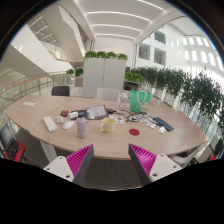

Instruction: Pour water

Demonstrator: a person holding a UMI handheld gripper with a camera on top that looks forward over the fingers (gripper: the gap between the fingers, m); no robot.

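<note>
The hand-held gripper (111, 160) hangs well back from a long oval wooden worktop (60, 140), its two fingers spread wide with nothing between them, the magenta pads (78, 162) facing each other across an empty gap. Beyond the fingers, toward the far side of the worktop, stands a green jug (138, 101), upright, with its handle to one side; whether it holds water cannot be told from here. Nearer the middle sits a yellow mug (108, 124), also upright, its contents not visible, and just beside it toward the left stands a tall greyish cup (81, 127), which looks pale purple and is likewise unreadable inside. Behind these two lies a dark flat thing like a laptop or tray (96, 112), with a few small items around it too small to name. A small red round object (134, 131) lies flat on the wood ahead of the right finger, and past it a clutter of dark and white items (158, 123) spreads toward the right end of the worktop. A white flat piece (51, 124) lies at an angle near the left end. The mug and the cup stand between the fingers' line and the jug, so they lie in the path to it. Dark chairs (61, 91) stand at the far edge, white cabinets topped with plants (104, 72) rise behind, and a row of leafy plants (190, 90) runs along the right under tall windows.
</note>
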